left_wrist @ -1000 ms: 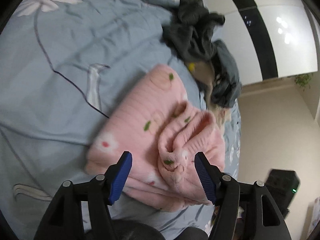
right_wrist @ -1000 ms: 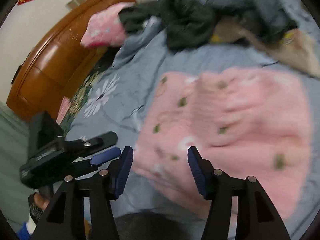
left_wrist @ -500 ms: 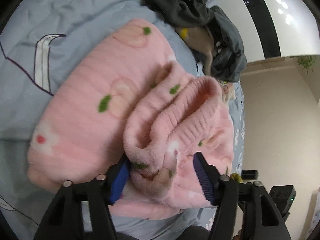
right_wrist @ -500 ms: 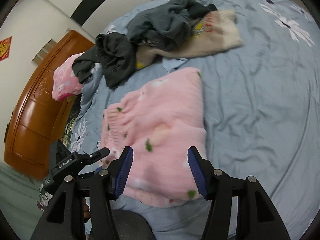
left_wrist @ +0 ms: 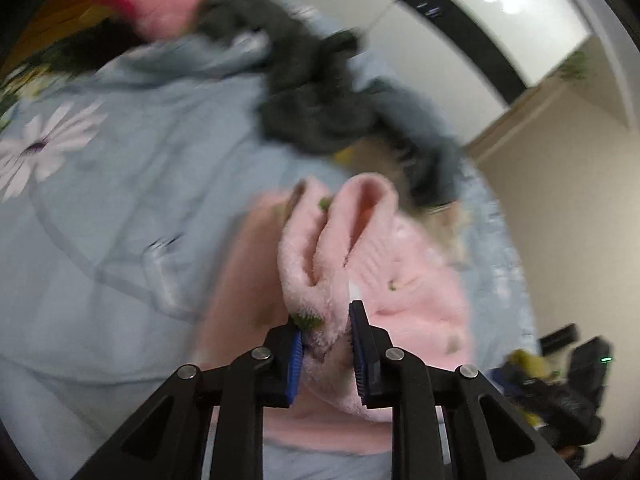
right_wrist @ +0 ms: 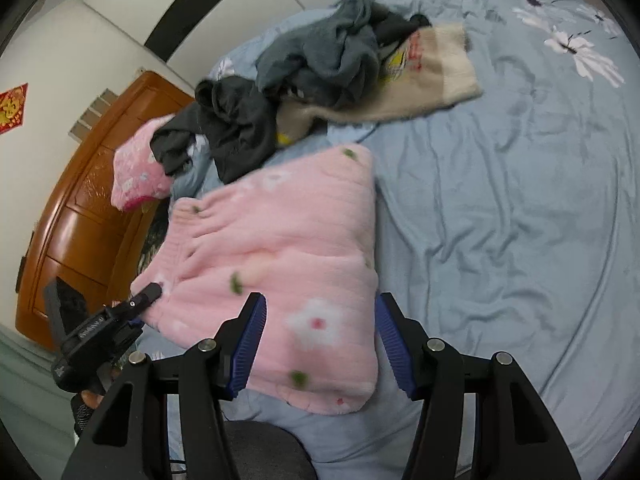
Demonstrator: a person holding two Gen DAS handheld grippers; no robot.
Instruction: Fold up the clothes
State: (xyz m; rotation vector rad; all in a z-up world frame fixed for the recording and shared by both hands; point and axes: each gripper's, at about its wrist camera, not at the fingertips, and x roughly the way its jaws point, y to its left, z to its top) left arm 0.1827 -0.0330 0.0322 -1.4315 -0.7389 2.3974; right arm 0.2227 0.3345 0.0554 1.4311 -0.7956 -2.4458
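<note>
1. One folded pink fleece garment with flower print.
2. One pile of dark grey clothes; the number of pieces in it cannot be told.
3. One cream knit garment.
4. One pink pillow.
5. Two grippers: left gripper, right gripper.

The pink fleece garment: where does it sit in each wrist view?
Left wrist: pink fleece garment at lower centre, a bunched fold pinched in the left hand-held gripper.
Right wrist: it lies flat at centre-left, behind the open right hand-held gripper.
Shared landmark: dark clothes pile beyond it.
</note>
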